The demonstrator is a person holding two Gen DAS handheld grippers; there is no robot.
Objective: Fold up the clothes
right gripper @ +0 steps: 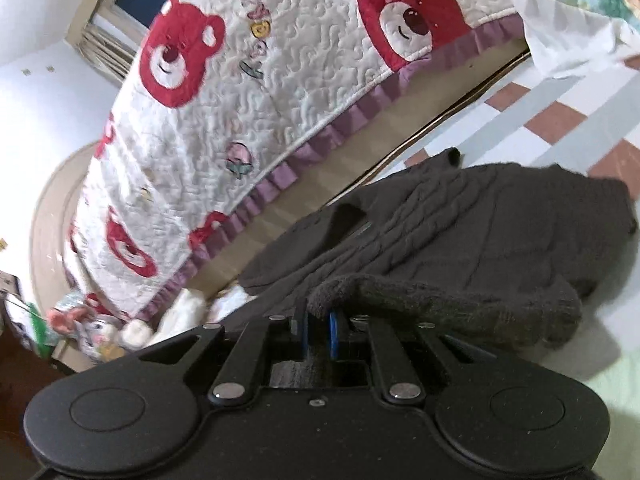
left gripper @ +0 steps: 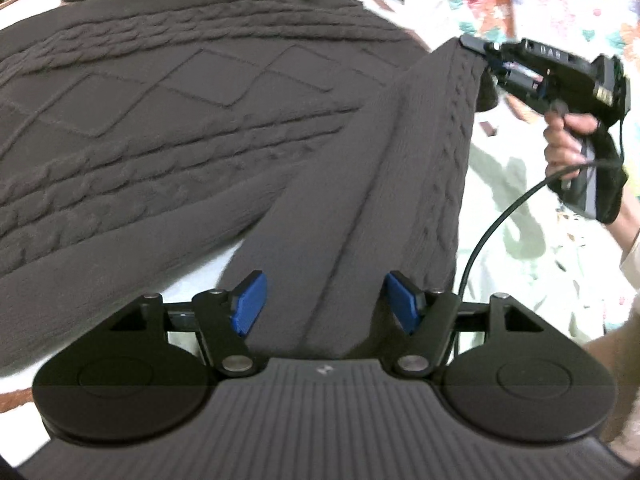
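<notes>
Spread wide, the left gripper is held over the sleeve, touching nothing. Further on, the sleeve's cuff is pinched by the right gripper and lifted off the sweater – spread flat on the bed. The heavy knit could slip out of so small a bite. No containers are seen.

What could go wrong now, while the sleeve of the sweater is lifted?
1. The right gripper is shut on only the cuff of the sleeve, so the heavy knit may slip out.
2. The left gripper is open around the sleeve and grips nothing, so a pull could drag the sweater and spoil how it lies.
3. The cable hangs near the sleeve and might snag.
</notes>
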